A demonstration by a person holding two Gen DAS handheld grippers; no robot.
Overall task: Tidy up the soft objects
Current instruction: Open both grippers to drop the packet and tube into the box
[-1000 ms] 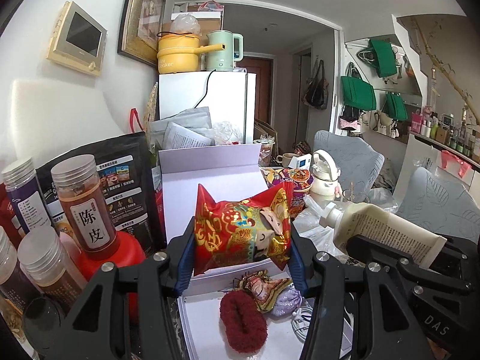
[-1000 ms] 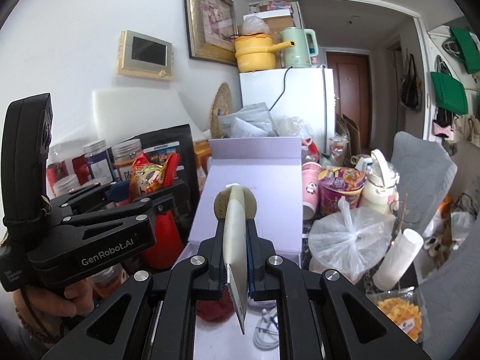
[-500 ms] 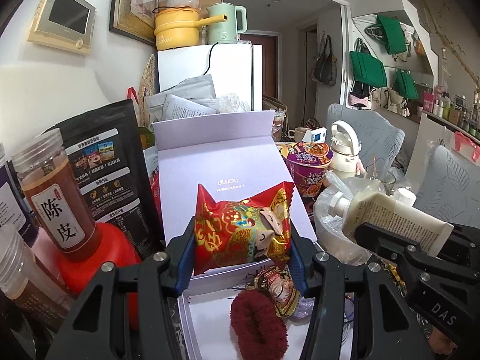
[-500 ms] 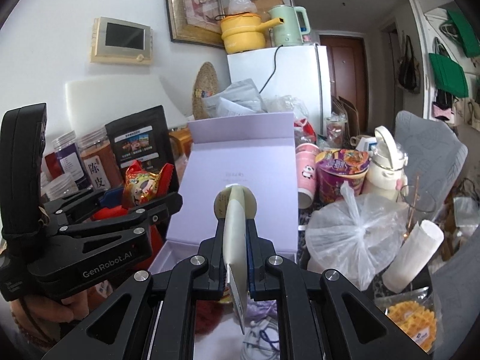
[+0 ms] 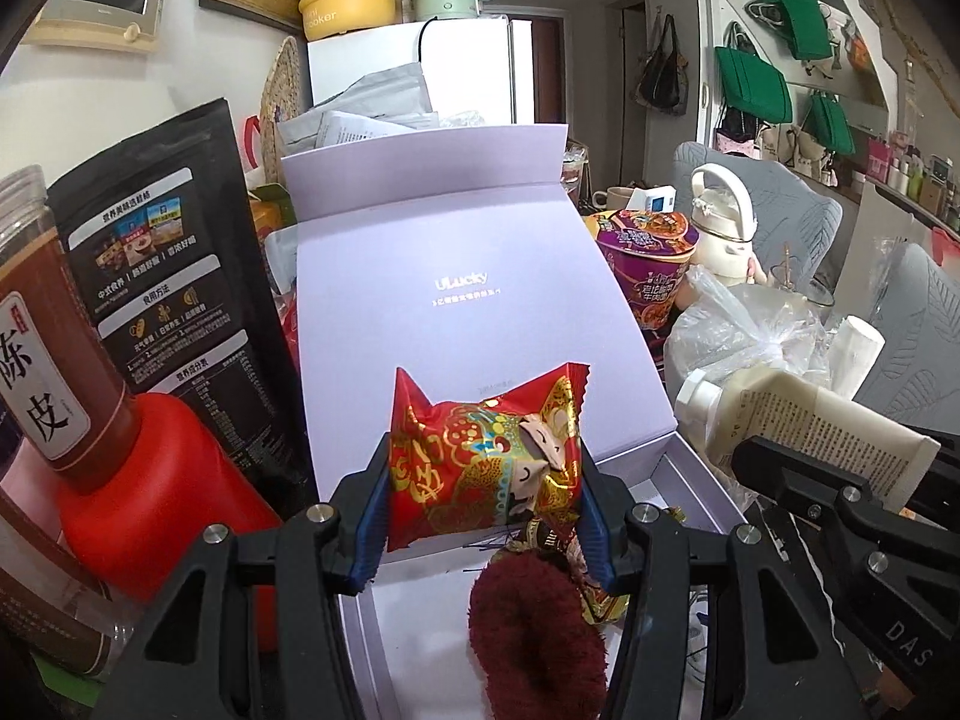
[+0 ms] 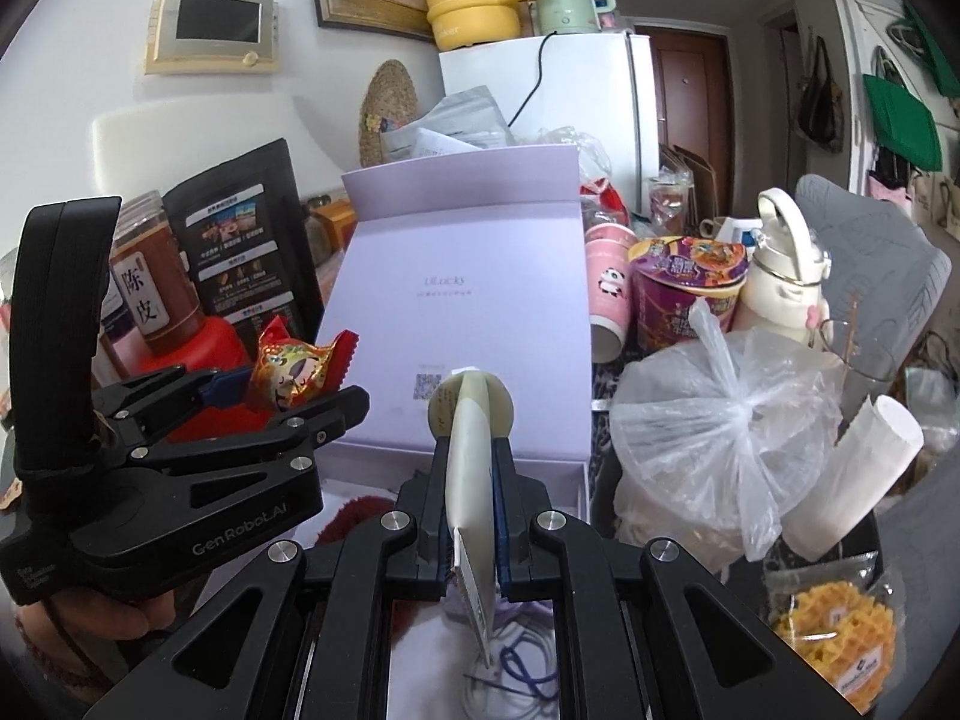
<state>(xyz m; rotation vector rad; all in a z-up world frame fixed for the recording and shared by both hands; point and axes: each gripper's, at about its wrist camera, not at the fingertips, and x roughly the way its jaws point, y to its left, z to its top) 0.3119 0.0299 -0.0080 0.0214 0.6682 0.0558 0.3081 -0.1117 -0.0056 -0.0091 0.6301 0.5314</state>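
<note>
Nearest the left wrist camera, the left gripper [image 5: 485, 510] clamps a red and gold foil snack packet [image 5: 480, 462] between its blue pads, jaws held partway apart by the packet's width; the packet's long axis runs across from pad to pad, its crimped corners pointing up. Directly below it, inside the open lavender box [image 5: 690, 480], lie a dark red fluffy scrunchie [image 5: 534, 636] and one more foil-wrapped packet [image 5: 594, 594], touching each other on the white floor of the box. In the right wrist view, the right gripper [image 6: 471, 516] pinches one cream-coloured squeeze tube [image 6: 471, 480] edge-on, jaws nearly together on its flat body; the tube's long axis follows the fingers, round cap away from the camera and crimped tail hanging toward it, above a coiled white cable [image 6: 510, 678] in the box. Both grippers tilt downward over the box, side by side, the left one gripped by a hand [image 6: 108, 606] seen at the lower left. Behind them the box's lid [image 5: 456, 300] stands raised. To the left stand one black stand-up pouch [image 5: 162, 276] and one amber jar [image 5: 42, 324] on a red lid. To the right sit a tied plastic bag [image 6: 720, 420], one purple instant noodle cup [image 6: 684, 288], one pink panda cup [image 6: 609, 288] and a cream bottle [image 6: 780, 276].
</note>
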